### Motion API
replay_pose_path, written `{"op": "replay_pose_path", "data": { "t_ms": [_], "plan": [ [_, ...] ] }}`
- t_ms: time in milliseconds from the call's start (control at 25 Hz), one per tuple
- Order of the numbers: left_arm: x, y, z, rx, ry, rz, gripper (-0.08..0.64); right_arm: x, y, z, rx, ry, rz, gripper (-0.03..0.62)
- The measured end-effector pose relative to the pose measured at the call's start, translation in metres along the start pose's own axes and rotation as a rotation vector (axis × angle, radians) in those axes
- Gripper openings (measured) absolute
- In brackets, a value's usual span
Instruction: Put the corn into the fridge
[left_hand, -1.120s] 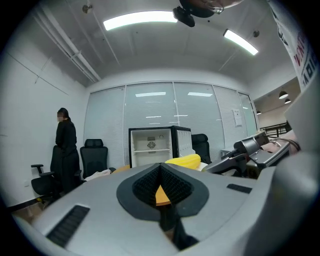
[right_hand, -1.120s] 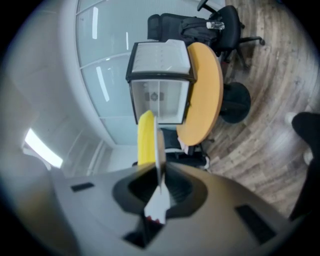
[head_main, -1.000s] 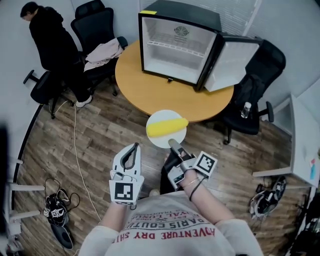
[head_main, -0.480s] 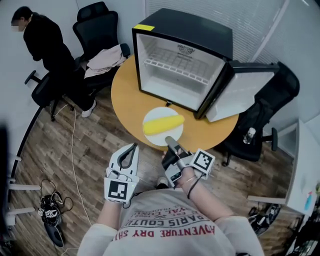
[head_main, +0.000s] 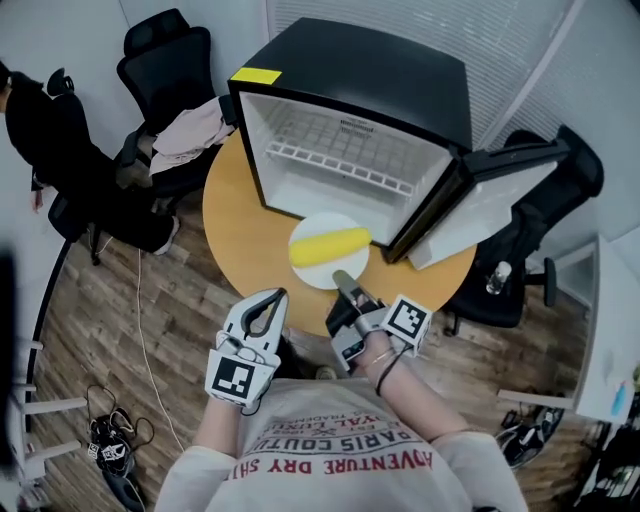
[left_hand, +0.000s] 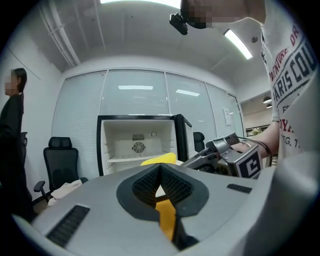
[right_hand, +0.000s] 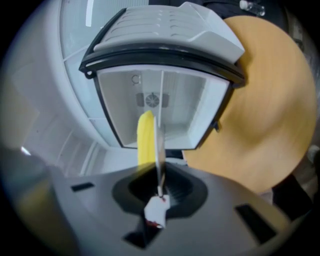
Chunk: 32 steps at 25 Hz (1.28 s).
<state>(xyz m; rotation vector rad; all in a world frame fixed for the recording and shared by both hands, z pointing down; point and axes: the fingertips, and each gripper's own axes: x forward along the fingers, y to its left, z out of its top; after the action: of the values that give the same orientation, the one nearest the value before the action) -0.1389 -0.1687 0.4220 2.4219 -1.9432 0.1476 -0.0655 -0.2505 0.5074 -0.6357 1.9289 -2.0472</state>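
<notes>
A yellow corn cob lies on a white plate. My right gripper is shut on the plate's near rim and holds it level over the round orange table, just before the open black mini fridge. In the right gripper view the plate shows edge-on between the jaws, with the corn beside it and the white fridge interior behind. My left gripper is shut and empty, to the left of the plate. The left gripper view shows the corn and the fridge ahead.
The fridge door stands open to the right. Black office chairs ring the table, one with clothes on it. A person in black is at the far left. A bottle stands on the right chair.
The table and fridge have come much closer. Both grippers and the plate with the corn have moved forward, from over the floor to over the table before the fridge opening.
</notes>
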Motion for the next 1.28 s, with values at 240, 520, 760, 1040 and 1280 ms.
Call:
{"op": "replay_pose_path", "data": {
  "t_ms": [240,520,760,1040,1280],
  "plan": [
    [0.040,0.052,0.009,-0.009,-0.027,-0.148,0.025,0.046,0.010,0.013,0.004,-0.122,0.001,0.049],
    [0.099,0.079,0.022,0.042,-0.019,-0.298,0.025,0.080,0.026,0.050,0.034,-0.274,0.019,0.044],
    [0.129,0.102,0.025,0.044,-0.032,-0.402,0.025,0.108,0.038,0.067,0.039,-0.382,0.042,0.044],
    [0.148,0.114,0.020,0.041,-0.021,-0.482,0.025,0.131,0.039,0.088,0.061,-0.467,0.023,0.044],
    [0.161,0.129,0.020,0.013,-0.022,-0.478,0.025,0.145,0.032,0.103,0.073,-0.528,-0.008,0.044]
  ]
}}
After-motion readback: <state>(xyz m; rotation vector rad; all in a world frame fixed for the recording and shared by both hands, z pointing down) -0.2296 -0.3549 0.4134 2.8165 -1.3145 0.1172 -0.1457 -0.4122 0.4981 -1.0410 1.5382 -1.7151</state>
